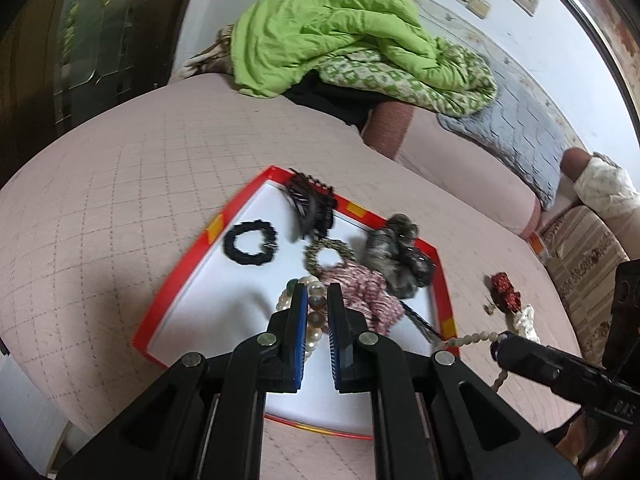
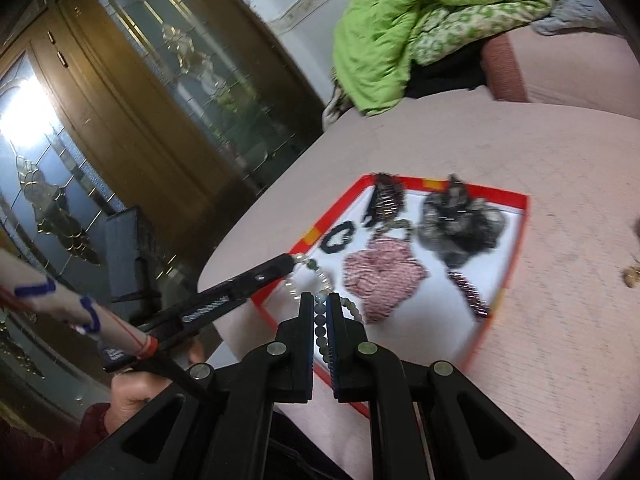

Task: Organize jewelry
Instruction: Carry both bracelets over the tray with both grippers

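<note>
A bead necklace (image 1: 316, 317) of pearl and grey-green beads hangs over the near end of a red-rimmed white tray (image 1: 180, 280). My left gripper (image 1: 316, 292) is shut on one part of it. In the right wrist view the left gripper (image 2: 290, 260) comes in from the left with beads at its tip. My right gripper (image 2: 320, 300) is shut on another stretch of the necklace (image 2: 320, 322). In the left wrist view the right gripper (image 1: 500, 350) reaches in from the right, a bead strand (image 1: 468, 338) running from it.
In the tray lie a black scrunchie (image 1: 250, 242), a black claw clip (image 1: 310, 204), an olive scrunchie (image 1: 330, 254), a pink striped scrunchie (image 1: 368, 292) and a grey-black one (image 1: 400, 256). A red ornament (image 1: 506, 294) lies on the pink bed cover. A green quilt (image 1: 332, 36) is heaped behind.
</note>
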